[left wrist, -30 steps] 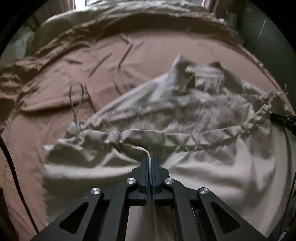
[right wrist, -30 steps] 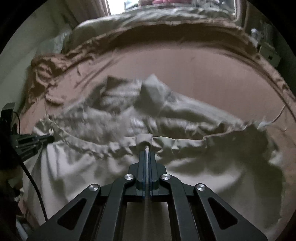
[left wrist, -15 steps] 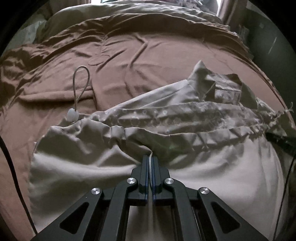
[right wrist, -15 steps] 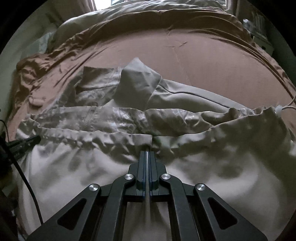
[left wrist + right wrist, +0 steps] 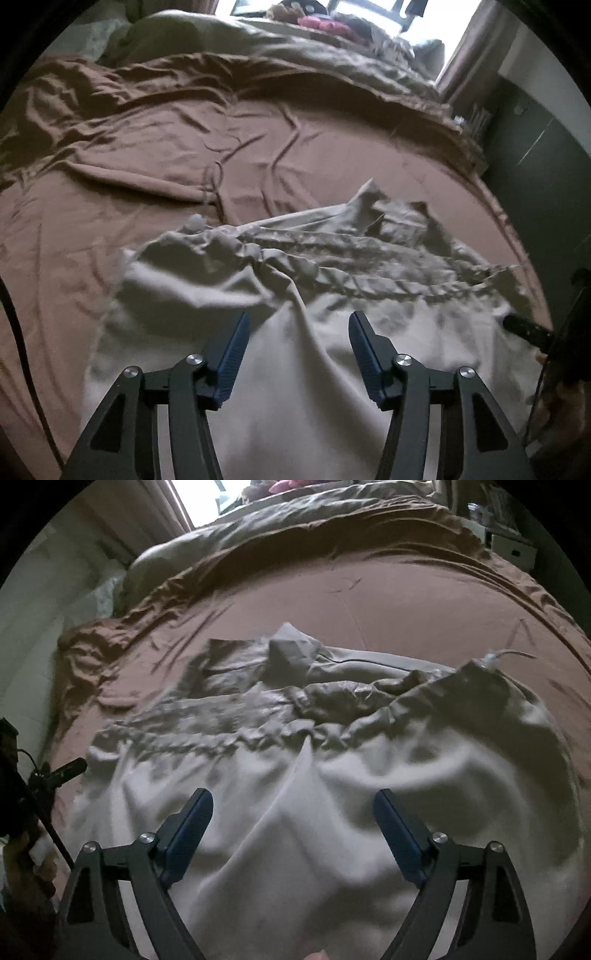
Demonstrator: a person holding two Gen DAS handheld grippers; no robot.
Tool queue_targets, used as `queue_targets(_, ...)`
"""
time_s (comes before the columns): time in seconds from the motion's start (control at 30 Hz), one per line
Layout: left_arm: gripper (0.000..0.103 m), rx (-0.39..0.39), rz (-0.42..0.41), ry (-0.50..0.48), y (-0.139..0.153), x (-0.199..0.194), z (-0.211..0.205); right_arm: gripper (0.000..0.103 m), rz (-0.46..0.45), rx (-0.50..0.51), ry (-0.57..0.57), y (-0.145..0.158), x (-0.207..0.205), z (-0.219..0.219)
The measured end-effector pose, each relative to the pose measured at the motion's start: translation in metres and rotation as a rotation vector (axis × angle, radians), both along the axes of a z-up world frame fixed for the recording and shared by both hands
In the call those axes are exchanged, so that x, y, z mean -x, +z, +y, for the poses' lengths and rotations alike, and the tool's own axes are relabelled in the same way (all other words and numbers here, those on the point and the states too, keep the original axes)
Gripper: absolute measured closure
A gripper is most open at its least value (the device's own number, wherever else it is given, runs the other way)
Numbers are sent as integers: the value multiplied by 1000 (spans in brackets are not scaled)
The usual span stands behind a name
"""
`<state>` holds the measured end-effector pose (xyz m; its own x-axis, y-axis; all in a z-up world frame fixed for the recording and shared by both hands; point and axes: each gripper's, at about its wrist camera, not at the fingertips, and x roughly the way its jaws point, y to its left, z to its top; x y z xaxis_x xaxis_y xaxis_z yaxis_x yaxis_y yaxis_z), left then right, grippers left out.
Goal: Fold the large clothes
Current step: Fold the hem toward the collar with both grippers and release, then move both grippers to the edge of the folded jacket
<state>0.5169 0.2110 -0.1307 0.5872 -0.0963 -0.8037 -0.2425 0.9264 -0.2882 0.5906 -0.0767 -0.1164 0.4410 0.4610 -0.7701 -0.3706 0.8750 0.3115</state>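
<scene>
A large beige garment [image 5: 303,369] with a gathered drawstring hem [image 5: 354,284] lies folded over itself on a brown bed sheet [image 5: 155,177]. My left gripper [image 5: 297,328] hangs just above the near fold, its jaws opening, with nothing pressed between the blue pads. The right gripper's finger [image 5: 524,326] pokes in at that view's right edge. In the right wrist view the same garment [image 5: 332,830] fills the lower half, its hem [image 5: 258,734] crumpled. My right gripper [image 5: 293,808] is opening too, jaws wide over a raised crease, gripping nothing. The left gripper's finger [image 5: 68,768] shows at the left.
A cord toggle [image 5: 493,659] sticks out at the garment's far right corner. A rumpled duvet [image 5: 314,62] and pillow [image 5: 166,37] lie at the bed's far end below a bright window. A dark cabinet [image 5: 532,155] stands to the right. A black cable [image 5: 22,354] hangs left.
Both grippers were shut on the gathered hem and have let it go, now standing open and drawn back. The hem has dropped onto the garment.
</scene>
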Motion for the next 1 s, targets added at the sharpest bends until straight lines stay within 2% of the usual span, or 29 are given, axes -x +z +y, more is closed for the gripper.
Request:
queue_targets(0.13, 45, 36, -67, 40, 22, 36, 2, 15, -18, -15, -33, 20, 28, -13)
queue_targets(0.33, 45, 5, -117, 110, 50, 92, -1, 15, -55, -45, -37, 39, 73, -20)
queue_targets(0.5, 45, -17, -148, 131, 67, 135, -7, 15, -142, 16, -68, 59, 118, -23)
queue_targets(0.53, 44, -23, -155, 135, 71, 143, -8, 15, -154, 23, -77, 61, 127, -23)
queue_targets(0.67, 25, -40, -193, 165, 80, 176, -10, 15, -177, 1, -75, 69, 157, -24)
queue_targets(0.8, 24, -46, -207, 162, 84, 199, -12, 15, -229, 22, -62, 78, 185, -22)
queue_targets(1.0, 24, -30, -225, 164, 86, 235, -9, 15, -243, 9, -42, 84, 216, -22)
